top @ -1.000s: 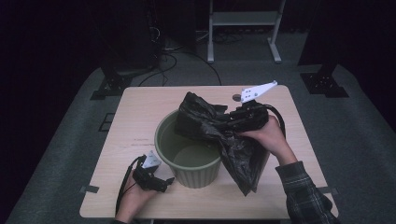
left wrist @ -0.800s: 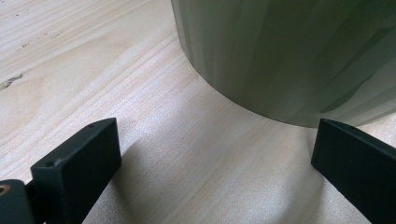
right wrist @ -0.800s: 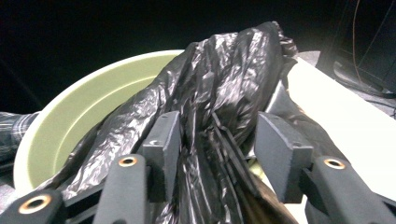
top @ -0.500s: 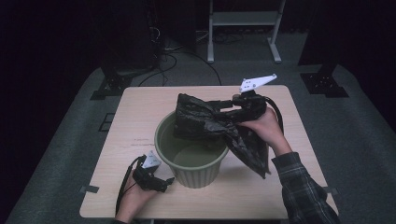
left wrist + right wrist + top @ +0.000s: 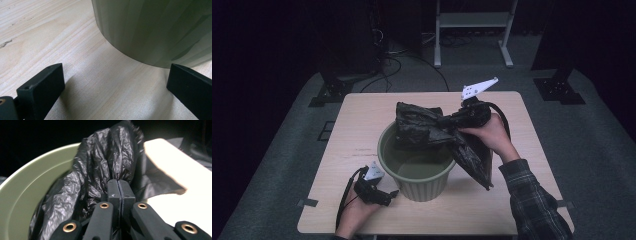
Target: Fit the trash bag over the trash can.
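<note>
A pale green ribbed bin (image 5: 418, 179) stands in the middle of the wooden table (image 5: 362, 130). A crumpled black plastic bag (image 5: 427, 127) hangs over the bin's far right rim, with a long tail (image 5: 474, 162) drooping outside it. My right gripper (image 5: 458, 120) is shut on the bag (image 5: 100, 177), jaws pressed together above the bin's rim (image 5: 22, 177). My left gripper (image 5: 393, 194) rests low on the table at the bin's near left, open, with the bin's wall (image 5: 155, 30) just ahead of its jaws and nothing between them.
A metal stand (image 5: 472, 30) and cables (image 5: 387, 55) lie on the dark floor beyond the table. Black feet (image 5: 329, 92) sit at the far left and another base (image 5: 559, 87) at the far right. Bare tabletop (image 5: 352, 115) lies left of the bin.
My right gripper has lifted the bag and carried it leftward, so more of the bag now lies over the bin's opening. The left gripper has stayed in place.
</note>
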Available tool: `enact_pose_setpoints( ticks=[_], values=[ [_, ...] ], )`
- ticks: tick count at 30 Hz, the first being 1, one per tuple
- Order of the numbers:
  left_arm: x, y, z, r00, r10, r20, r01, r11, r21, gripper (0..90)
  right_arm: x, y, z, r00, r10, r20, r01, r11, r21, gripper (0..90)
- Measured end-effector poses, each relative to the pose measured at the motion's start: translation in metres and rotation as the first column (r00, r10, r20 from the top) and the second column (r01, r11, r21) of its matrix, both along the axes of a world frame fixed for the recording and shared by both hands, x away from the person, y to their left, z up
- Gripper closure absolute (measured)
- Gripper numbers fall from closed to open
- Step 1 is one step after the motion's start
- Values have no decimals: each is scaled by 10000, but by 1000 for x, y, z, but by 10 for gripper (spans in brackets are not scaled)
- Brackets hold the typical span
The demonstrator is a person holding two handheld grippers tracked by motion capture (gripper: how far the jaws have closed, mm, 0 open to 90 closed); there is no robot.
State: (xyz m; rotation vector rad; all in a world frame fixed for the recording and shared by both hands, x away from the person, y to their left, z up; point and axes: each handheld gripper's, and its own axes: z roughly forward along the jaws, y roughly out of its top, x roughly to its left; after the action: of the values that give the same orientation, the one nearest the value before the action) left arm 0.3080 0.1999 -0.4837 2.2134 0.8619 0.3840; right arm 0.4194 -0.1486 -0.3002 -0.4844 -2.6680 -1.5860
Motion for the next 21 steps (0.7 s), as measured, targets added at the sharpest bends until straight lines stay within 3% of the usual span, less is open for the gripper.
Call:
enact_pose_setpoints(
  ticks=[4, 5, 10, 11, 12, 13, 14, 19, 21],
  values=[
    [0, 0, 0, 10000, 1, 1, -1, 10000, 0, 1, -5, 0, -1, 9984, 471, -311, -473, 9989, -72, 900],
    [0, 0, 0, 10000, 1, 1, -1, 10000, -1, 1, -8, 0, -1, 9946, 891, -537, -895, 9960, -51, 900],
    [0, 0, 0, 10000, 7, 2, -7, 10000, 2, 1, -15, -1, 1, 9889, 1323, -677, -1333, 9910, -107, 900],
    [0, 0, 0, 10000, 7, 3, -7, 10000, 2, 1, -17, 0, 1, 9894, 1356, -516, -1371, 9902, -255, 871],
    [0, 0, 0, 10000, 7, 2, -7, 10000, 0, 1, -18, 0, 1, 9907, 1297, -413, -1306, 9912, -204, 783],
    [0, 0, 0, 10000, 9, 2, -9, 10000, -1, 1, -18, 0, 1, 9907, 1297, -413, -1306, 9912, -204, 783],
    [0, 0, 0, 10000, 9, 3, -9, 10000, -2, 1, -18, -2, 1, 9924, 1193, -312, -1194, 9928, -21, 668],
    [0, 0, 0, 10000, 8, 2, -8, 10000, -3, 1, -19, -10, 7, 9965, 829, 41, -830, 9960, 336, 551],
    [0, 0, 0, 10000, 8, 1, -8, 10000, -1, 1, -19, -18, 14, 9985, 392, 376, -416, 9970, 646, 503]
  ],
)
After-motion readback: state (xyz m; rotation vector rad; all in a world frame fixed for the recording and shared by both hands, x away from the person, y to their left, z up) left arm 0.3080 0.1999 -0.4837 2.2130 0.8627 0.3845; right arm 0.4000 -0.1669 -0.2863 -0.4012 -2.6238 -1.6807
